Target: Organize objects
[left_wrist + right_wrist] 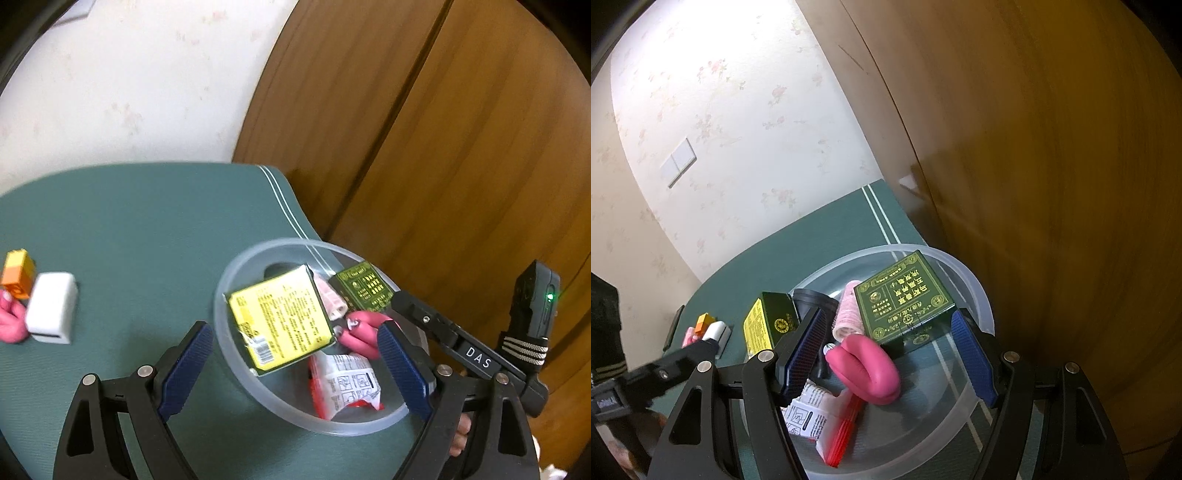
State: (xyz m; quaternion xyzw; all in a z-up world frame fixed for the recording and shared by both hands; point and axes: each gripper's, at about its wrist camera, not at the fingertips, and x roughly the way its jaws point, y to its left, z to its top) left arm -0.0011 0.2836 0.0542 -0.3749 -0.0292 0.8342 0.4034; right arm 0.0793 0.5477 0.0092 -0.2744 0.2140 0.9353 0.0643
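A clear plastic bowl (266,246) (979,291) stands at the right edge of the green mat. In it a yellow-faced green box (280,321) (764,325) leans on its edge at the left. A flat green box with gold print (905,299) (364,288) rests tilted on a pink hair roller (849,314). A curved pink rubbery piece (864,369) and a white and red sachet (343,384) lie nearer. My left gripper (295,328) hangs open over the bowl, its pads clear of the yellow box. My right gripper (886,315) is open above the pink piece.
A white box (51,306) and an orange block (18,273) sit on the mat's left, with another pink thing beside them. A black cylinder (812,299) lies in the bowl. A wooden door (443,147) rises right of the table, floral wallpaper behind.
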